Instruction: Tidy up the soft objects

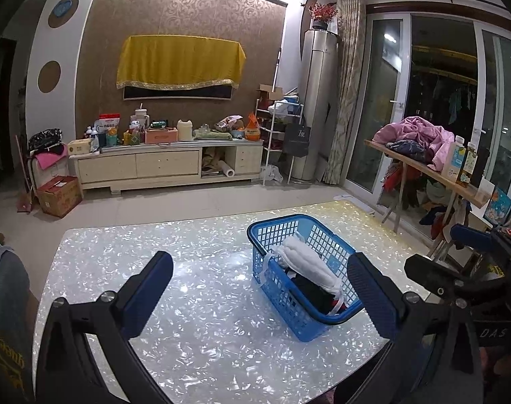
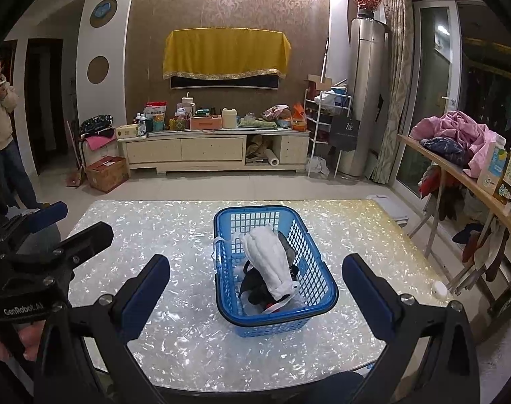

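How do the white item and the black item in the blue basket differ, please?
The white padded item lies on top, long and quilted, leaning against the basket wall; the black item sits beneath it, crumpled and mostly hidden. The white item reaches about to the rim, while the black item stays low near the bottom. Both are soft things inside the same blue basket, and neither gripper touches them.

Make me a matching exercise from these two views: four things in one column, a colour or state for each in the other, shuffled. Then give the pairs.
Things:
1. basket
2. padded cloth roll
3. left claw
4. table

Colour or state:
A. open, holding nothing
B. white, lying in the basket
C. blue, standing on the table
D. pearly, shiny top

Pairs: 1-C, 2-B, 3-A, 4-D
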Motion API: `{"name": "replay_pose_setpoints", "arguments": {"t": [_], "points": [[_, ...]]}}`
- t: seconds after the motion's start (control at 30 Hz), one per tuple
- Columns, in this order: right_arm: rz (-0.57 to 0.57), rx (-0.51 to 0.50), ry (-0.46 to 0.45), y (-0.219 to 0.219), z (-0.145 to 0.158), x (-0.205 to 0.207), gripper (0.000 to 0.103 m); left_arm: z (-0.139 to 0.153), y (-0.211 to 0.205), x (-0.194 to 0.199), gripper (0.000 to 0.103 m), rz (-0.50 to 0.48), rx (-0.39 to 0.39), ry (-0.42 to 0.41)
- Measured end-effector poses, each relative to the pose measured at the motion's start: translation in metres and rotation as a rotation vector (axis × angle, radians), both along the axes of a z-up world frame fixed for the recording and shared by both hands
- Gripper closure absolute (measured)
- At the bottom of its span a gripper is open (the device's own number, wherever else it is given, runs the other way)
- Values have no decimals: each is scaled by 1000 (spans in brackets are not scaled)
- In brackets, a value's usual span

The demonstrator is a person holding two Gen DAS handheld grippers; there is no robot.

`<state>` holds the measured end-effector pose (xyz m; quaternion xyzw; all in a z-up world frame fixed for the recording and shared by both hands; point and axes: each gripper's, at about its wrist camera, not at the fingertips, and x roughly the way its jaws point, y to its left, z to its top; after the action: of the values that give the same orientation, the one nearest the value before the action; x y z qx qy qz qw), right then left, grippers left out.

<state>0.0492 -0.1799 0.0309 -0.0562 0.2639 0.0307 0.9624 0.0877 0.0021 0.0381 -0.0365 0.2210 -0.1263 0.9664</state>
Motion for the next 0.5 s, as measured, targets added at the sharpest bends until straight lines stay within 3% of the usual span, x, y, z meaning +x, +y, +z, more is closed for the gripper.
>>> {"name": "replay_pose_setpoints", "arguments": {"t": [0.5], "points": [[-13,-6,2,2,1,-4,0,-1,0,-3,0,-20,2,12]]}}
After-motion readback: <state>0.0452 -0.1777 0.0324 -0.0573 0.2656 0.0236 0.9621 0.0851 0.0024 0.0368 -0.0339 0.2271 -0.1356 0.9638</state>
